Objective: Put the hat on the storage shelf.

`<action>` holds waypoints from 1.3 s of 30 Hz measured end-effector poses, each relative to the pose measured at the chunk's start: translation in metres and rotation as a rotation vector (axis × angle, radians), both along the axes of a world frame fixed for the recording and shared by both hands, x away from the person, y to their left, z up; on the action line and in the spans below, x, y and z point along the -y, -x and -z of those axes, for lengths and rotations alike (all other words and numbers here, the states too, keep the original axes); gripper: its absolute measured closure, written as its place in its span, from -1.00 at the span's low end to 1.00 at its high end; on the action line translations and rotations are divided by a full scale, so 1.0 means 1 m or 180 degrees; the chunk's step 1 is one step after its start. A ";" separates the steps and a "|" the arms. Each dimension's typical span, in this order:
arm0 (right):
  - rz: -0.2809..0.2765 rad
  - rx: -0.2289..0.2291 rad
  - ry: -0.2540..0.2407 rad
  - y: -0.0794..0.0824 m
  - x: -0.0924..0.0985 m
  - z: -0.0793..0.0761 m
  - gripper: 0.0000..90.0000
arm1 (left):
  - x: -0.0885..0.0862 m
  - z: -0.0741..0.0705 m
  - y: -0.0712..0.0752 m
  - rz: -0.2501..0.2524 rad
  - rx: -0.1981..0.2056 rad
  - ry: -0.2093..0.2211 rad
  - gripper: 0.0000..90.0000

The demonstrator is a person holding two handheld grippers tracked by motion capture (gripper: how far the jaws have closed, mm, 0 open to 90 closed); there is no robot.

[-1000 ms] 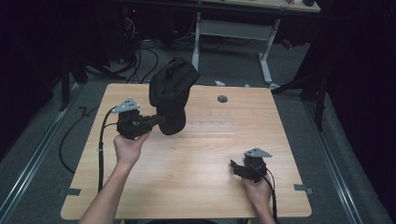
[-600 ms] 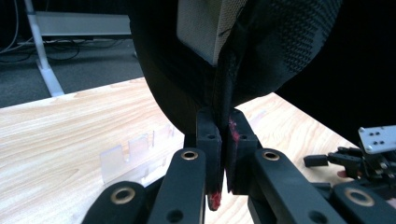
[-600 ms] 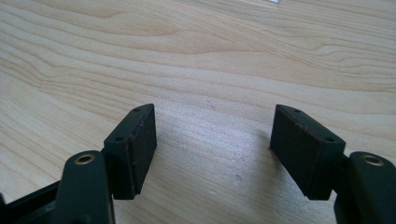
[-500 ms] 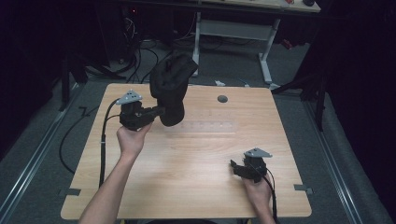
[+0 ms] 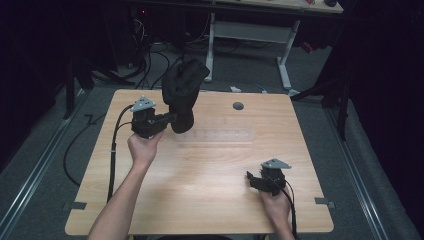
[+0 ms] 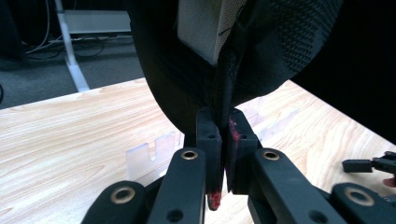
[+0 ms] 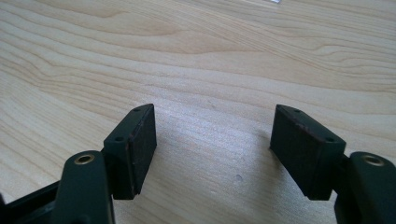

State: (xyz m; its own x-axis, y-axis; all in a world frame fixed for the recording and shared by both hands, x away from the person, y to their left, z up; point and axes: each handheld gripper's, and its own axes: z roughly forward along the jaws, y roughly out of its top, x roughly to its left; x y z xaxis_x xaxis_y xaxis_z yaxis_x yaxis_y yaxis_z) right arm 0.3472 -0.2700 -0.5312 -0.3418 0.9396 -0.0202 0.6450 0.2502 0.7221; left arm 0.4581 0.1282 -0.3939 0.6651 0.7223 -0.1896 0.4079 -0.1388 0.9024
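Observation:
A black fabric item (image 5: pixel 184 92) with a mesh outside and a white lining (image 6: pixel 205 28) hangs above the far left of the wooden table (image 5: pixel 200 190). My left gripper (image 5: pixel 175 119) is shut on its lower edge, and in the left gripper view (image 6: pixel 223 116) the fabric is pinched between the two pads. Near the front right corner my right gripper (image 5: pixel 252 179) rests low over the table. Its jaws stand wide apart over bare wood in the right gripper view (image 7: pixel 212 140).
A clear plastic strip (image 5: pixel 215 135) with notches (image 6: pixel 149 156) lies on the table just beyond the held item. A round grey grommet (image 5: pixel 238 106) sits near the far edge. Past the table are cables and a white desk frame (image 5: pixel 250 30) on the floor.
My left gripper has carried the black item a little toward the table's far edge and to the left. The right gripper has stayed where it was.

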 end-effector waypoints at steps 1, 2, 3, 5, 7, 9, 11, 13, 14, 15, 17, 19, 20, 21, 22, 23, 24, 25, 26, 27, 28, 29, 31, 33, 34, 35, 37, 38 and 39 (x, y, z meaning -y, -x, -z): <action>-0.0001 0.0001 0.0001 0.000 0.000 0.000 -0.30 | 0.000 0.001 0.000 -0.0015 0.0004 -0.0016 0.91; -0.0001 0.0001 0.0001 0.000 0.000 0.000 -0.30 | -0.001 0.001 0.000 -0.0031 0.0008 -0.0020 0.91; -0.0001 0.0000 0.0000 0.000 0.000 0.000 -0.30 | -0.001 0.002 0.000 -0.0038 0.0007 -0.0028 0.91; -0.0001 0.0001 0.0001 0.000 0.000 0.000 -0.30 | -0.002 0.003 0.001 -0.0065 0.0010 -0.0050 0.91; -0.0006 0.0004 0.0003 0.000 0.000 0.000 -0.30 | -0.003 0.003 0.001 -0.0082 0.0022 -0.0069 0.91; -0.0002 0.0000 0.0000 0.000 0.000 0.000 -0.30 | -0.004 0.004 0.002 -0.0103 0.0040 -0.0071 0.91; -0.0002 0.0001 0.0002 0.000 0.000 0.000 -0.30 | -0.005 0.005 0.002 -0.0116 0.0033 -0.0070 0.91; -0.0004 0.0002 0.0003 0.000 0.000 0.000 -0.30 | -0.006 0.006 0.002 -0.0131 0.0024 -0.0072 0.92; -0.0004 0.0002 0.0002 0.000 0.000 0.000 -0.30 | -0.006 0.007 0.002 -0.0139 0.0016 -0.0077 0.91; -0.0002 0.0001 0.0001 0.000 0.000 0.000 -0.30 | -0.006 0.008 0.002 -0.0145 0.0011 -0.0084 0.91; -0.0004 0.0001 0.0002 0.000 0.000 0.000 -0.30 | -0.006 0.010 0.002 -0.0156 0.0005 -0.0079 0.91; -0.0004 0.0002 0.0003 0.000 0.000 0.000 -0.30 | -0.007 0.011 0.002 -0.0166 0.0013 -0.0093 0.91; -0.0004 0.0002 0.0003 0.000 0.000 0.000 -0.30 | -0.007 0.011 0.002 -0.0170 0.0011 -0.0082 0.91; -0.0001 0.0000 0.0000 0.000 0.000 0.000 -0.30 | -0.007 0.012 0.003 -0.0172 0.0016 -0.0075 0.91; -0.0003 0.0002 0.0002 0.000 0.000 0.000 -0.30 | -0.007 0.012 0.003 -0.0176 0.0015 -0.0067 0.91; -0.0004 0.0002 0.0002 0.000 0.000 0.000 -0.30 | -0.007 0.013 0.003 -0.0179 0.0021 -0.0062 0.91; -0.0004 0.0002 0.0003 0.000 0.000 0.000 -0.30 | -0.007 0.013 0.003 -0.0179 0.0023 -0.0065 0.91; -0.0003 0.0001 0.0002 0.000 0.000 0.000 -0.30 | -0.007 0.013 0.003 -0.0183 0.0029 -0.0070 0.91; -0.0004 0.0002 0.0003 0.000 0.000 0.000 -0.30 | -0.007 0.012 0.004 -0.0186 0.0032 -0.0082 0.91; -0.0004 0.0002 0.0003 0.000 0.000 0.000 -0.30 | -0.006 0.012 0.004 -0.0193 0.0041 -0.0086 0.91; -0.0002 0.0000 0.0001 0.000 0.000 0.000 -0.30 | -0.006 0.012 0.004 -0.0192 0.0041 -0.0095 0.91; -0.0005 0.0002 0.0004 0.000 0.000 0.000 -0.30 | -0.006 0.012 0.005 -0.0194 0.0046 -0.0103 0.91; -0.0002 0.0001 0.0002 0.000 0.000 0.000 -0.30 | -0.006 0.012 0.005 -0.0198 0.0054 -0.0104 0.91; -0.0002 0.0000 0.0001 0.000 0.000 0.000 -0.30 | -0.006 0.013 0.006 -0.0204 0.0060 -0.0110 0.91; 0.0001 0.0000 0.0000 0.000 0.000 0.000 -0.30 | -0.006 0.013 0.006 -0.0204 0.0062 -0.0109 0.91; -0.0002 0.0002 0.0001 0.000 0.000 0.000 -0.30 | -0.006 0.013 0.006 -0.0208 0.0060 -0.0101 0.91; -0.0006 0.0004 0.0005 0.000 0.000 0.000 -0.30 | -0.007 0.014 0.007 -0.0219 0.0060 -0.0089 0.91; -0.0005 0.0003 0.0004 0.000 0.000 0.000 -0.30 | -0.007 0.015 0.007 -0.0224 0.0057 -0.0072 0.91; -0.0006 0.0004 0.0005 0.000 0.000 0.000 -0.30 | -0.008 0.015 0.007 -0.0231 0.0059 -0.0072 0.91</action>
State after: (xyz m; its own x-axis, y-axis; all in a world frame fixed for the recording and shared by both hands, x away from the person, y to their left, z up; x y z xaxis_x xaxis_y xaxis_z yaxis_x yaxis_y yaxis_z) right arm 0.3472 -0.2700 -0.5313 -0.3436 0.9388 -0.0223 0.6435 0.2526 0.7226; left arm 0.4509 0.1358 -0.4086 0.6141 0.7727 -0.1609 0.4009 -0.1299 0.9069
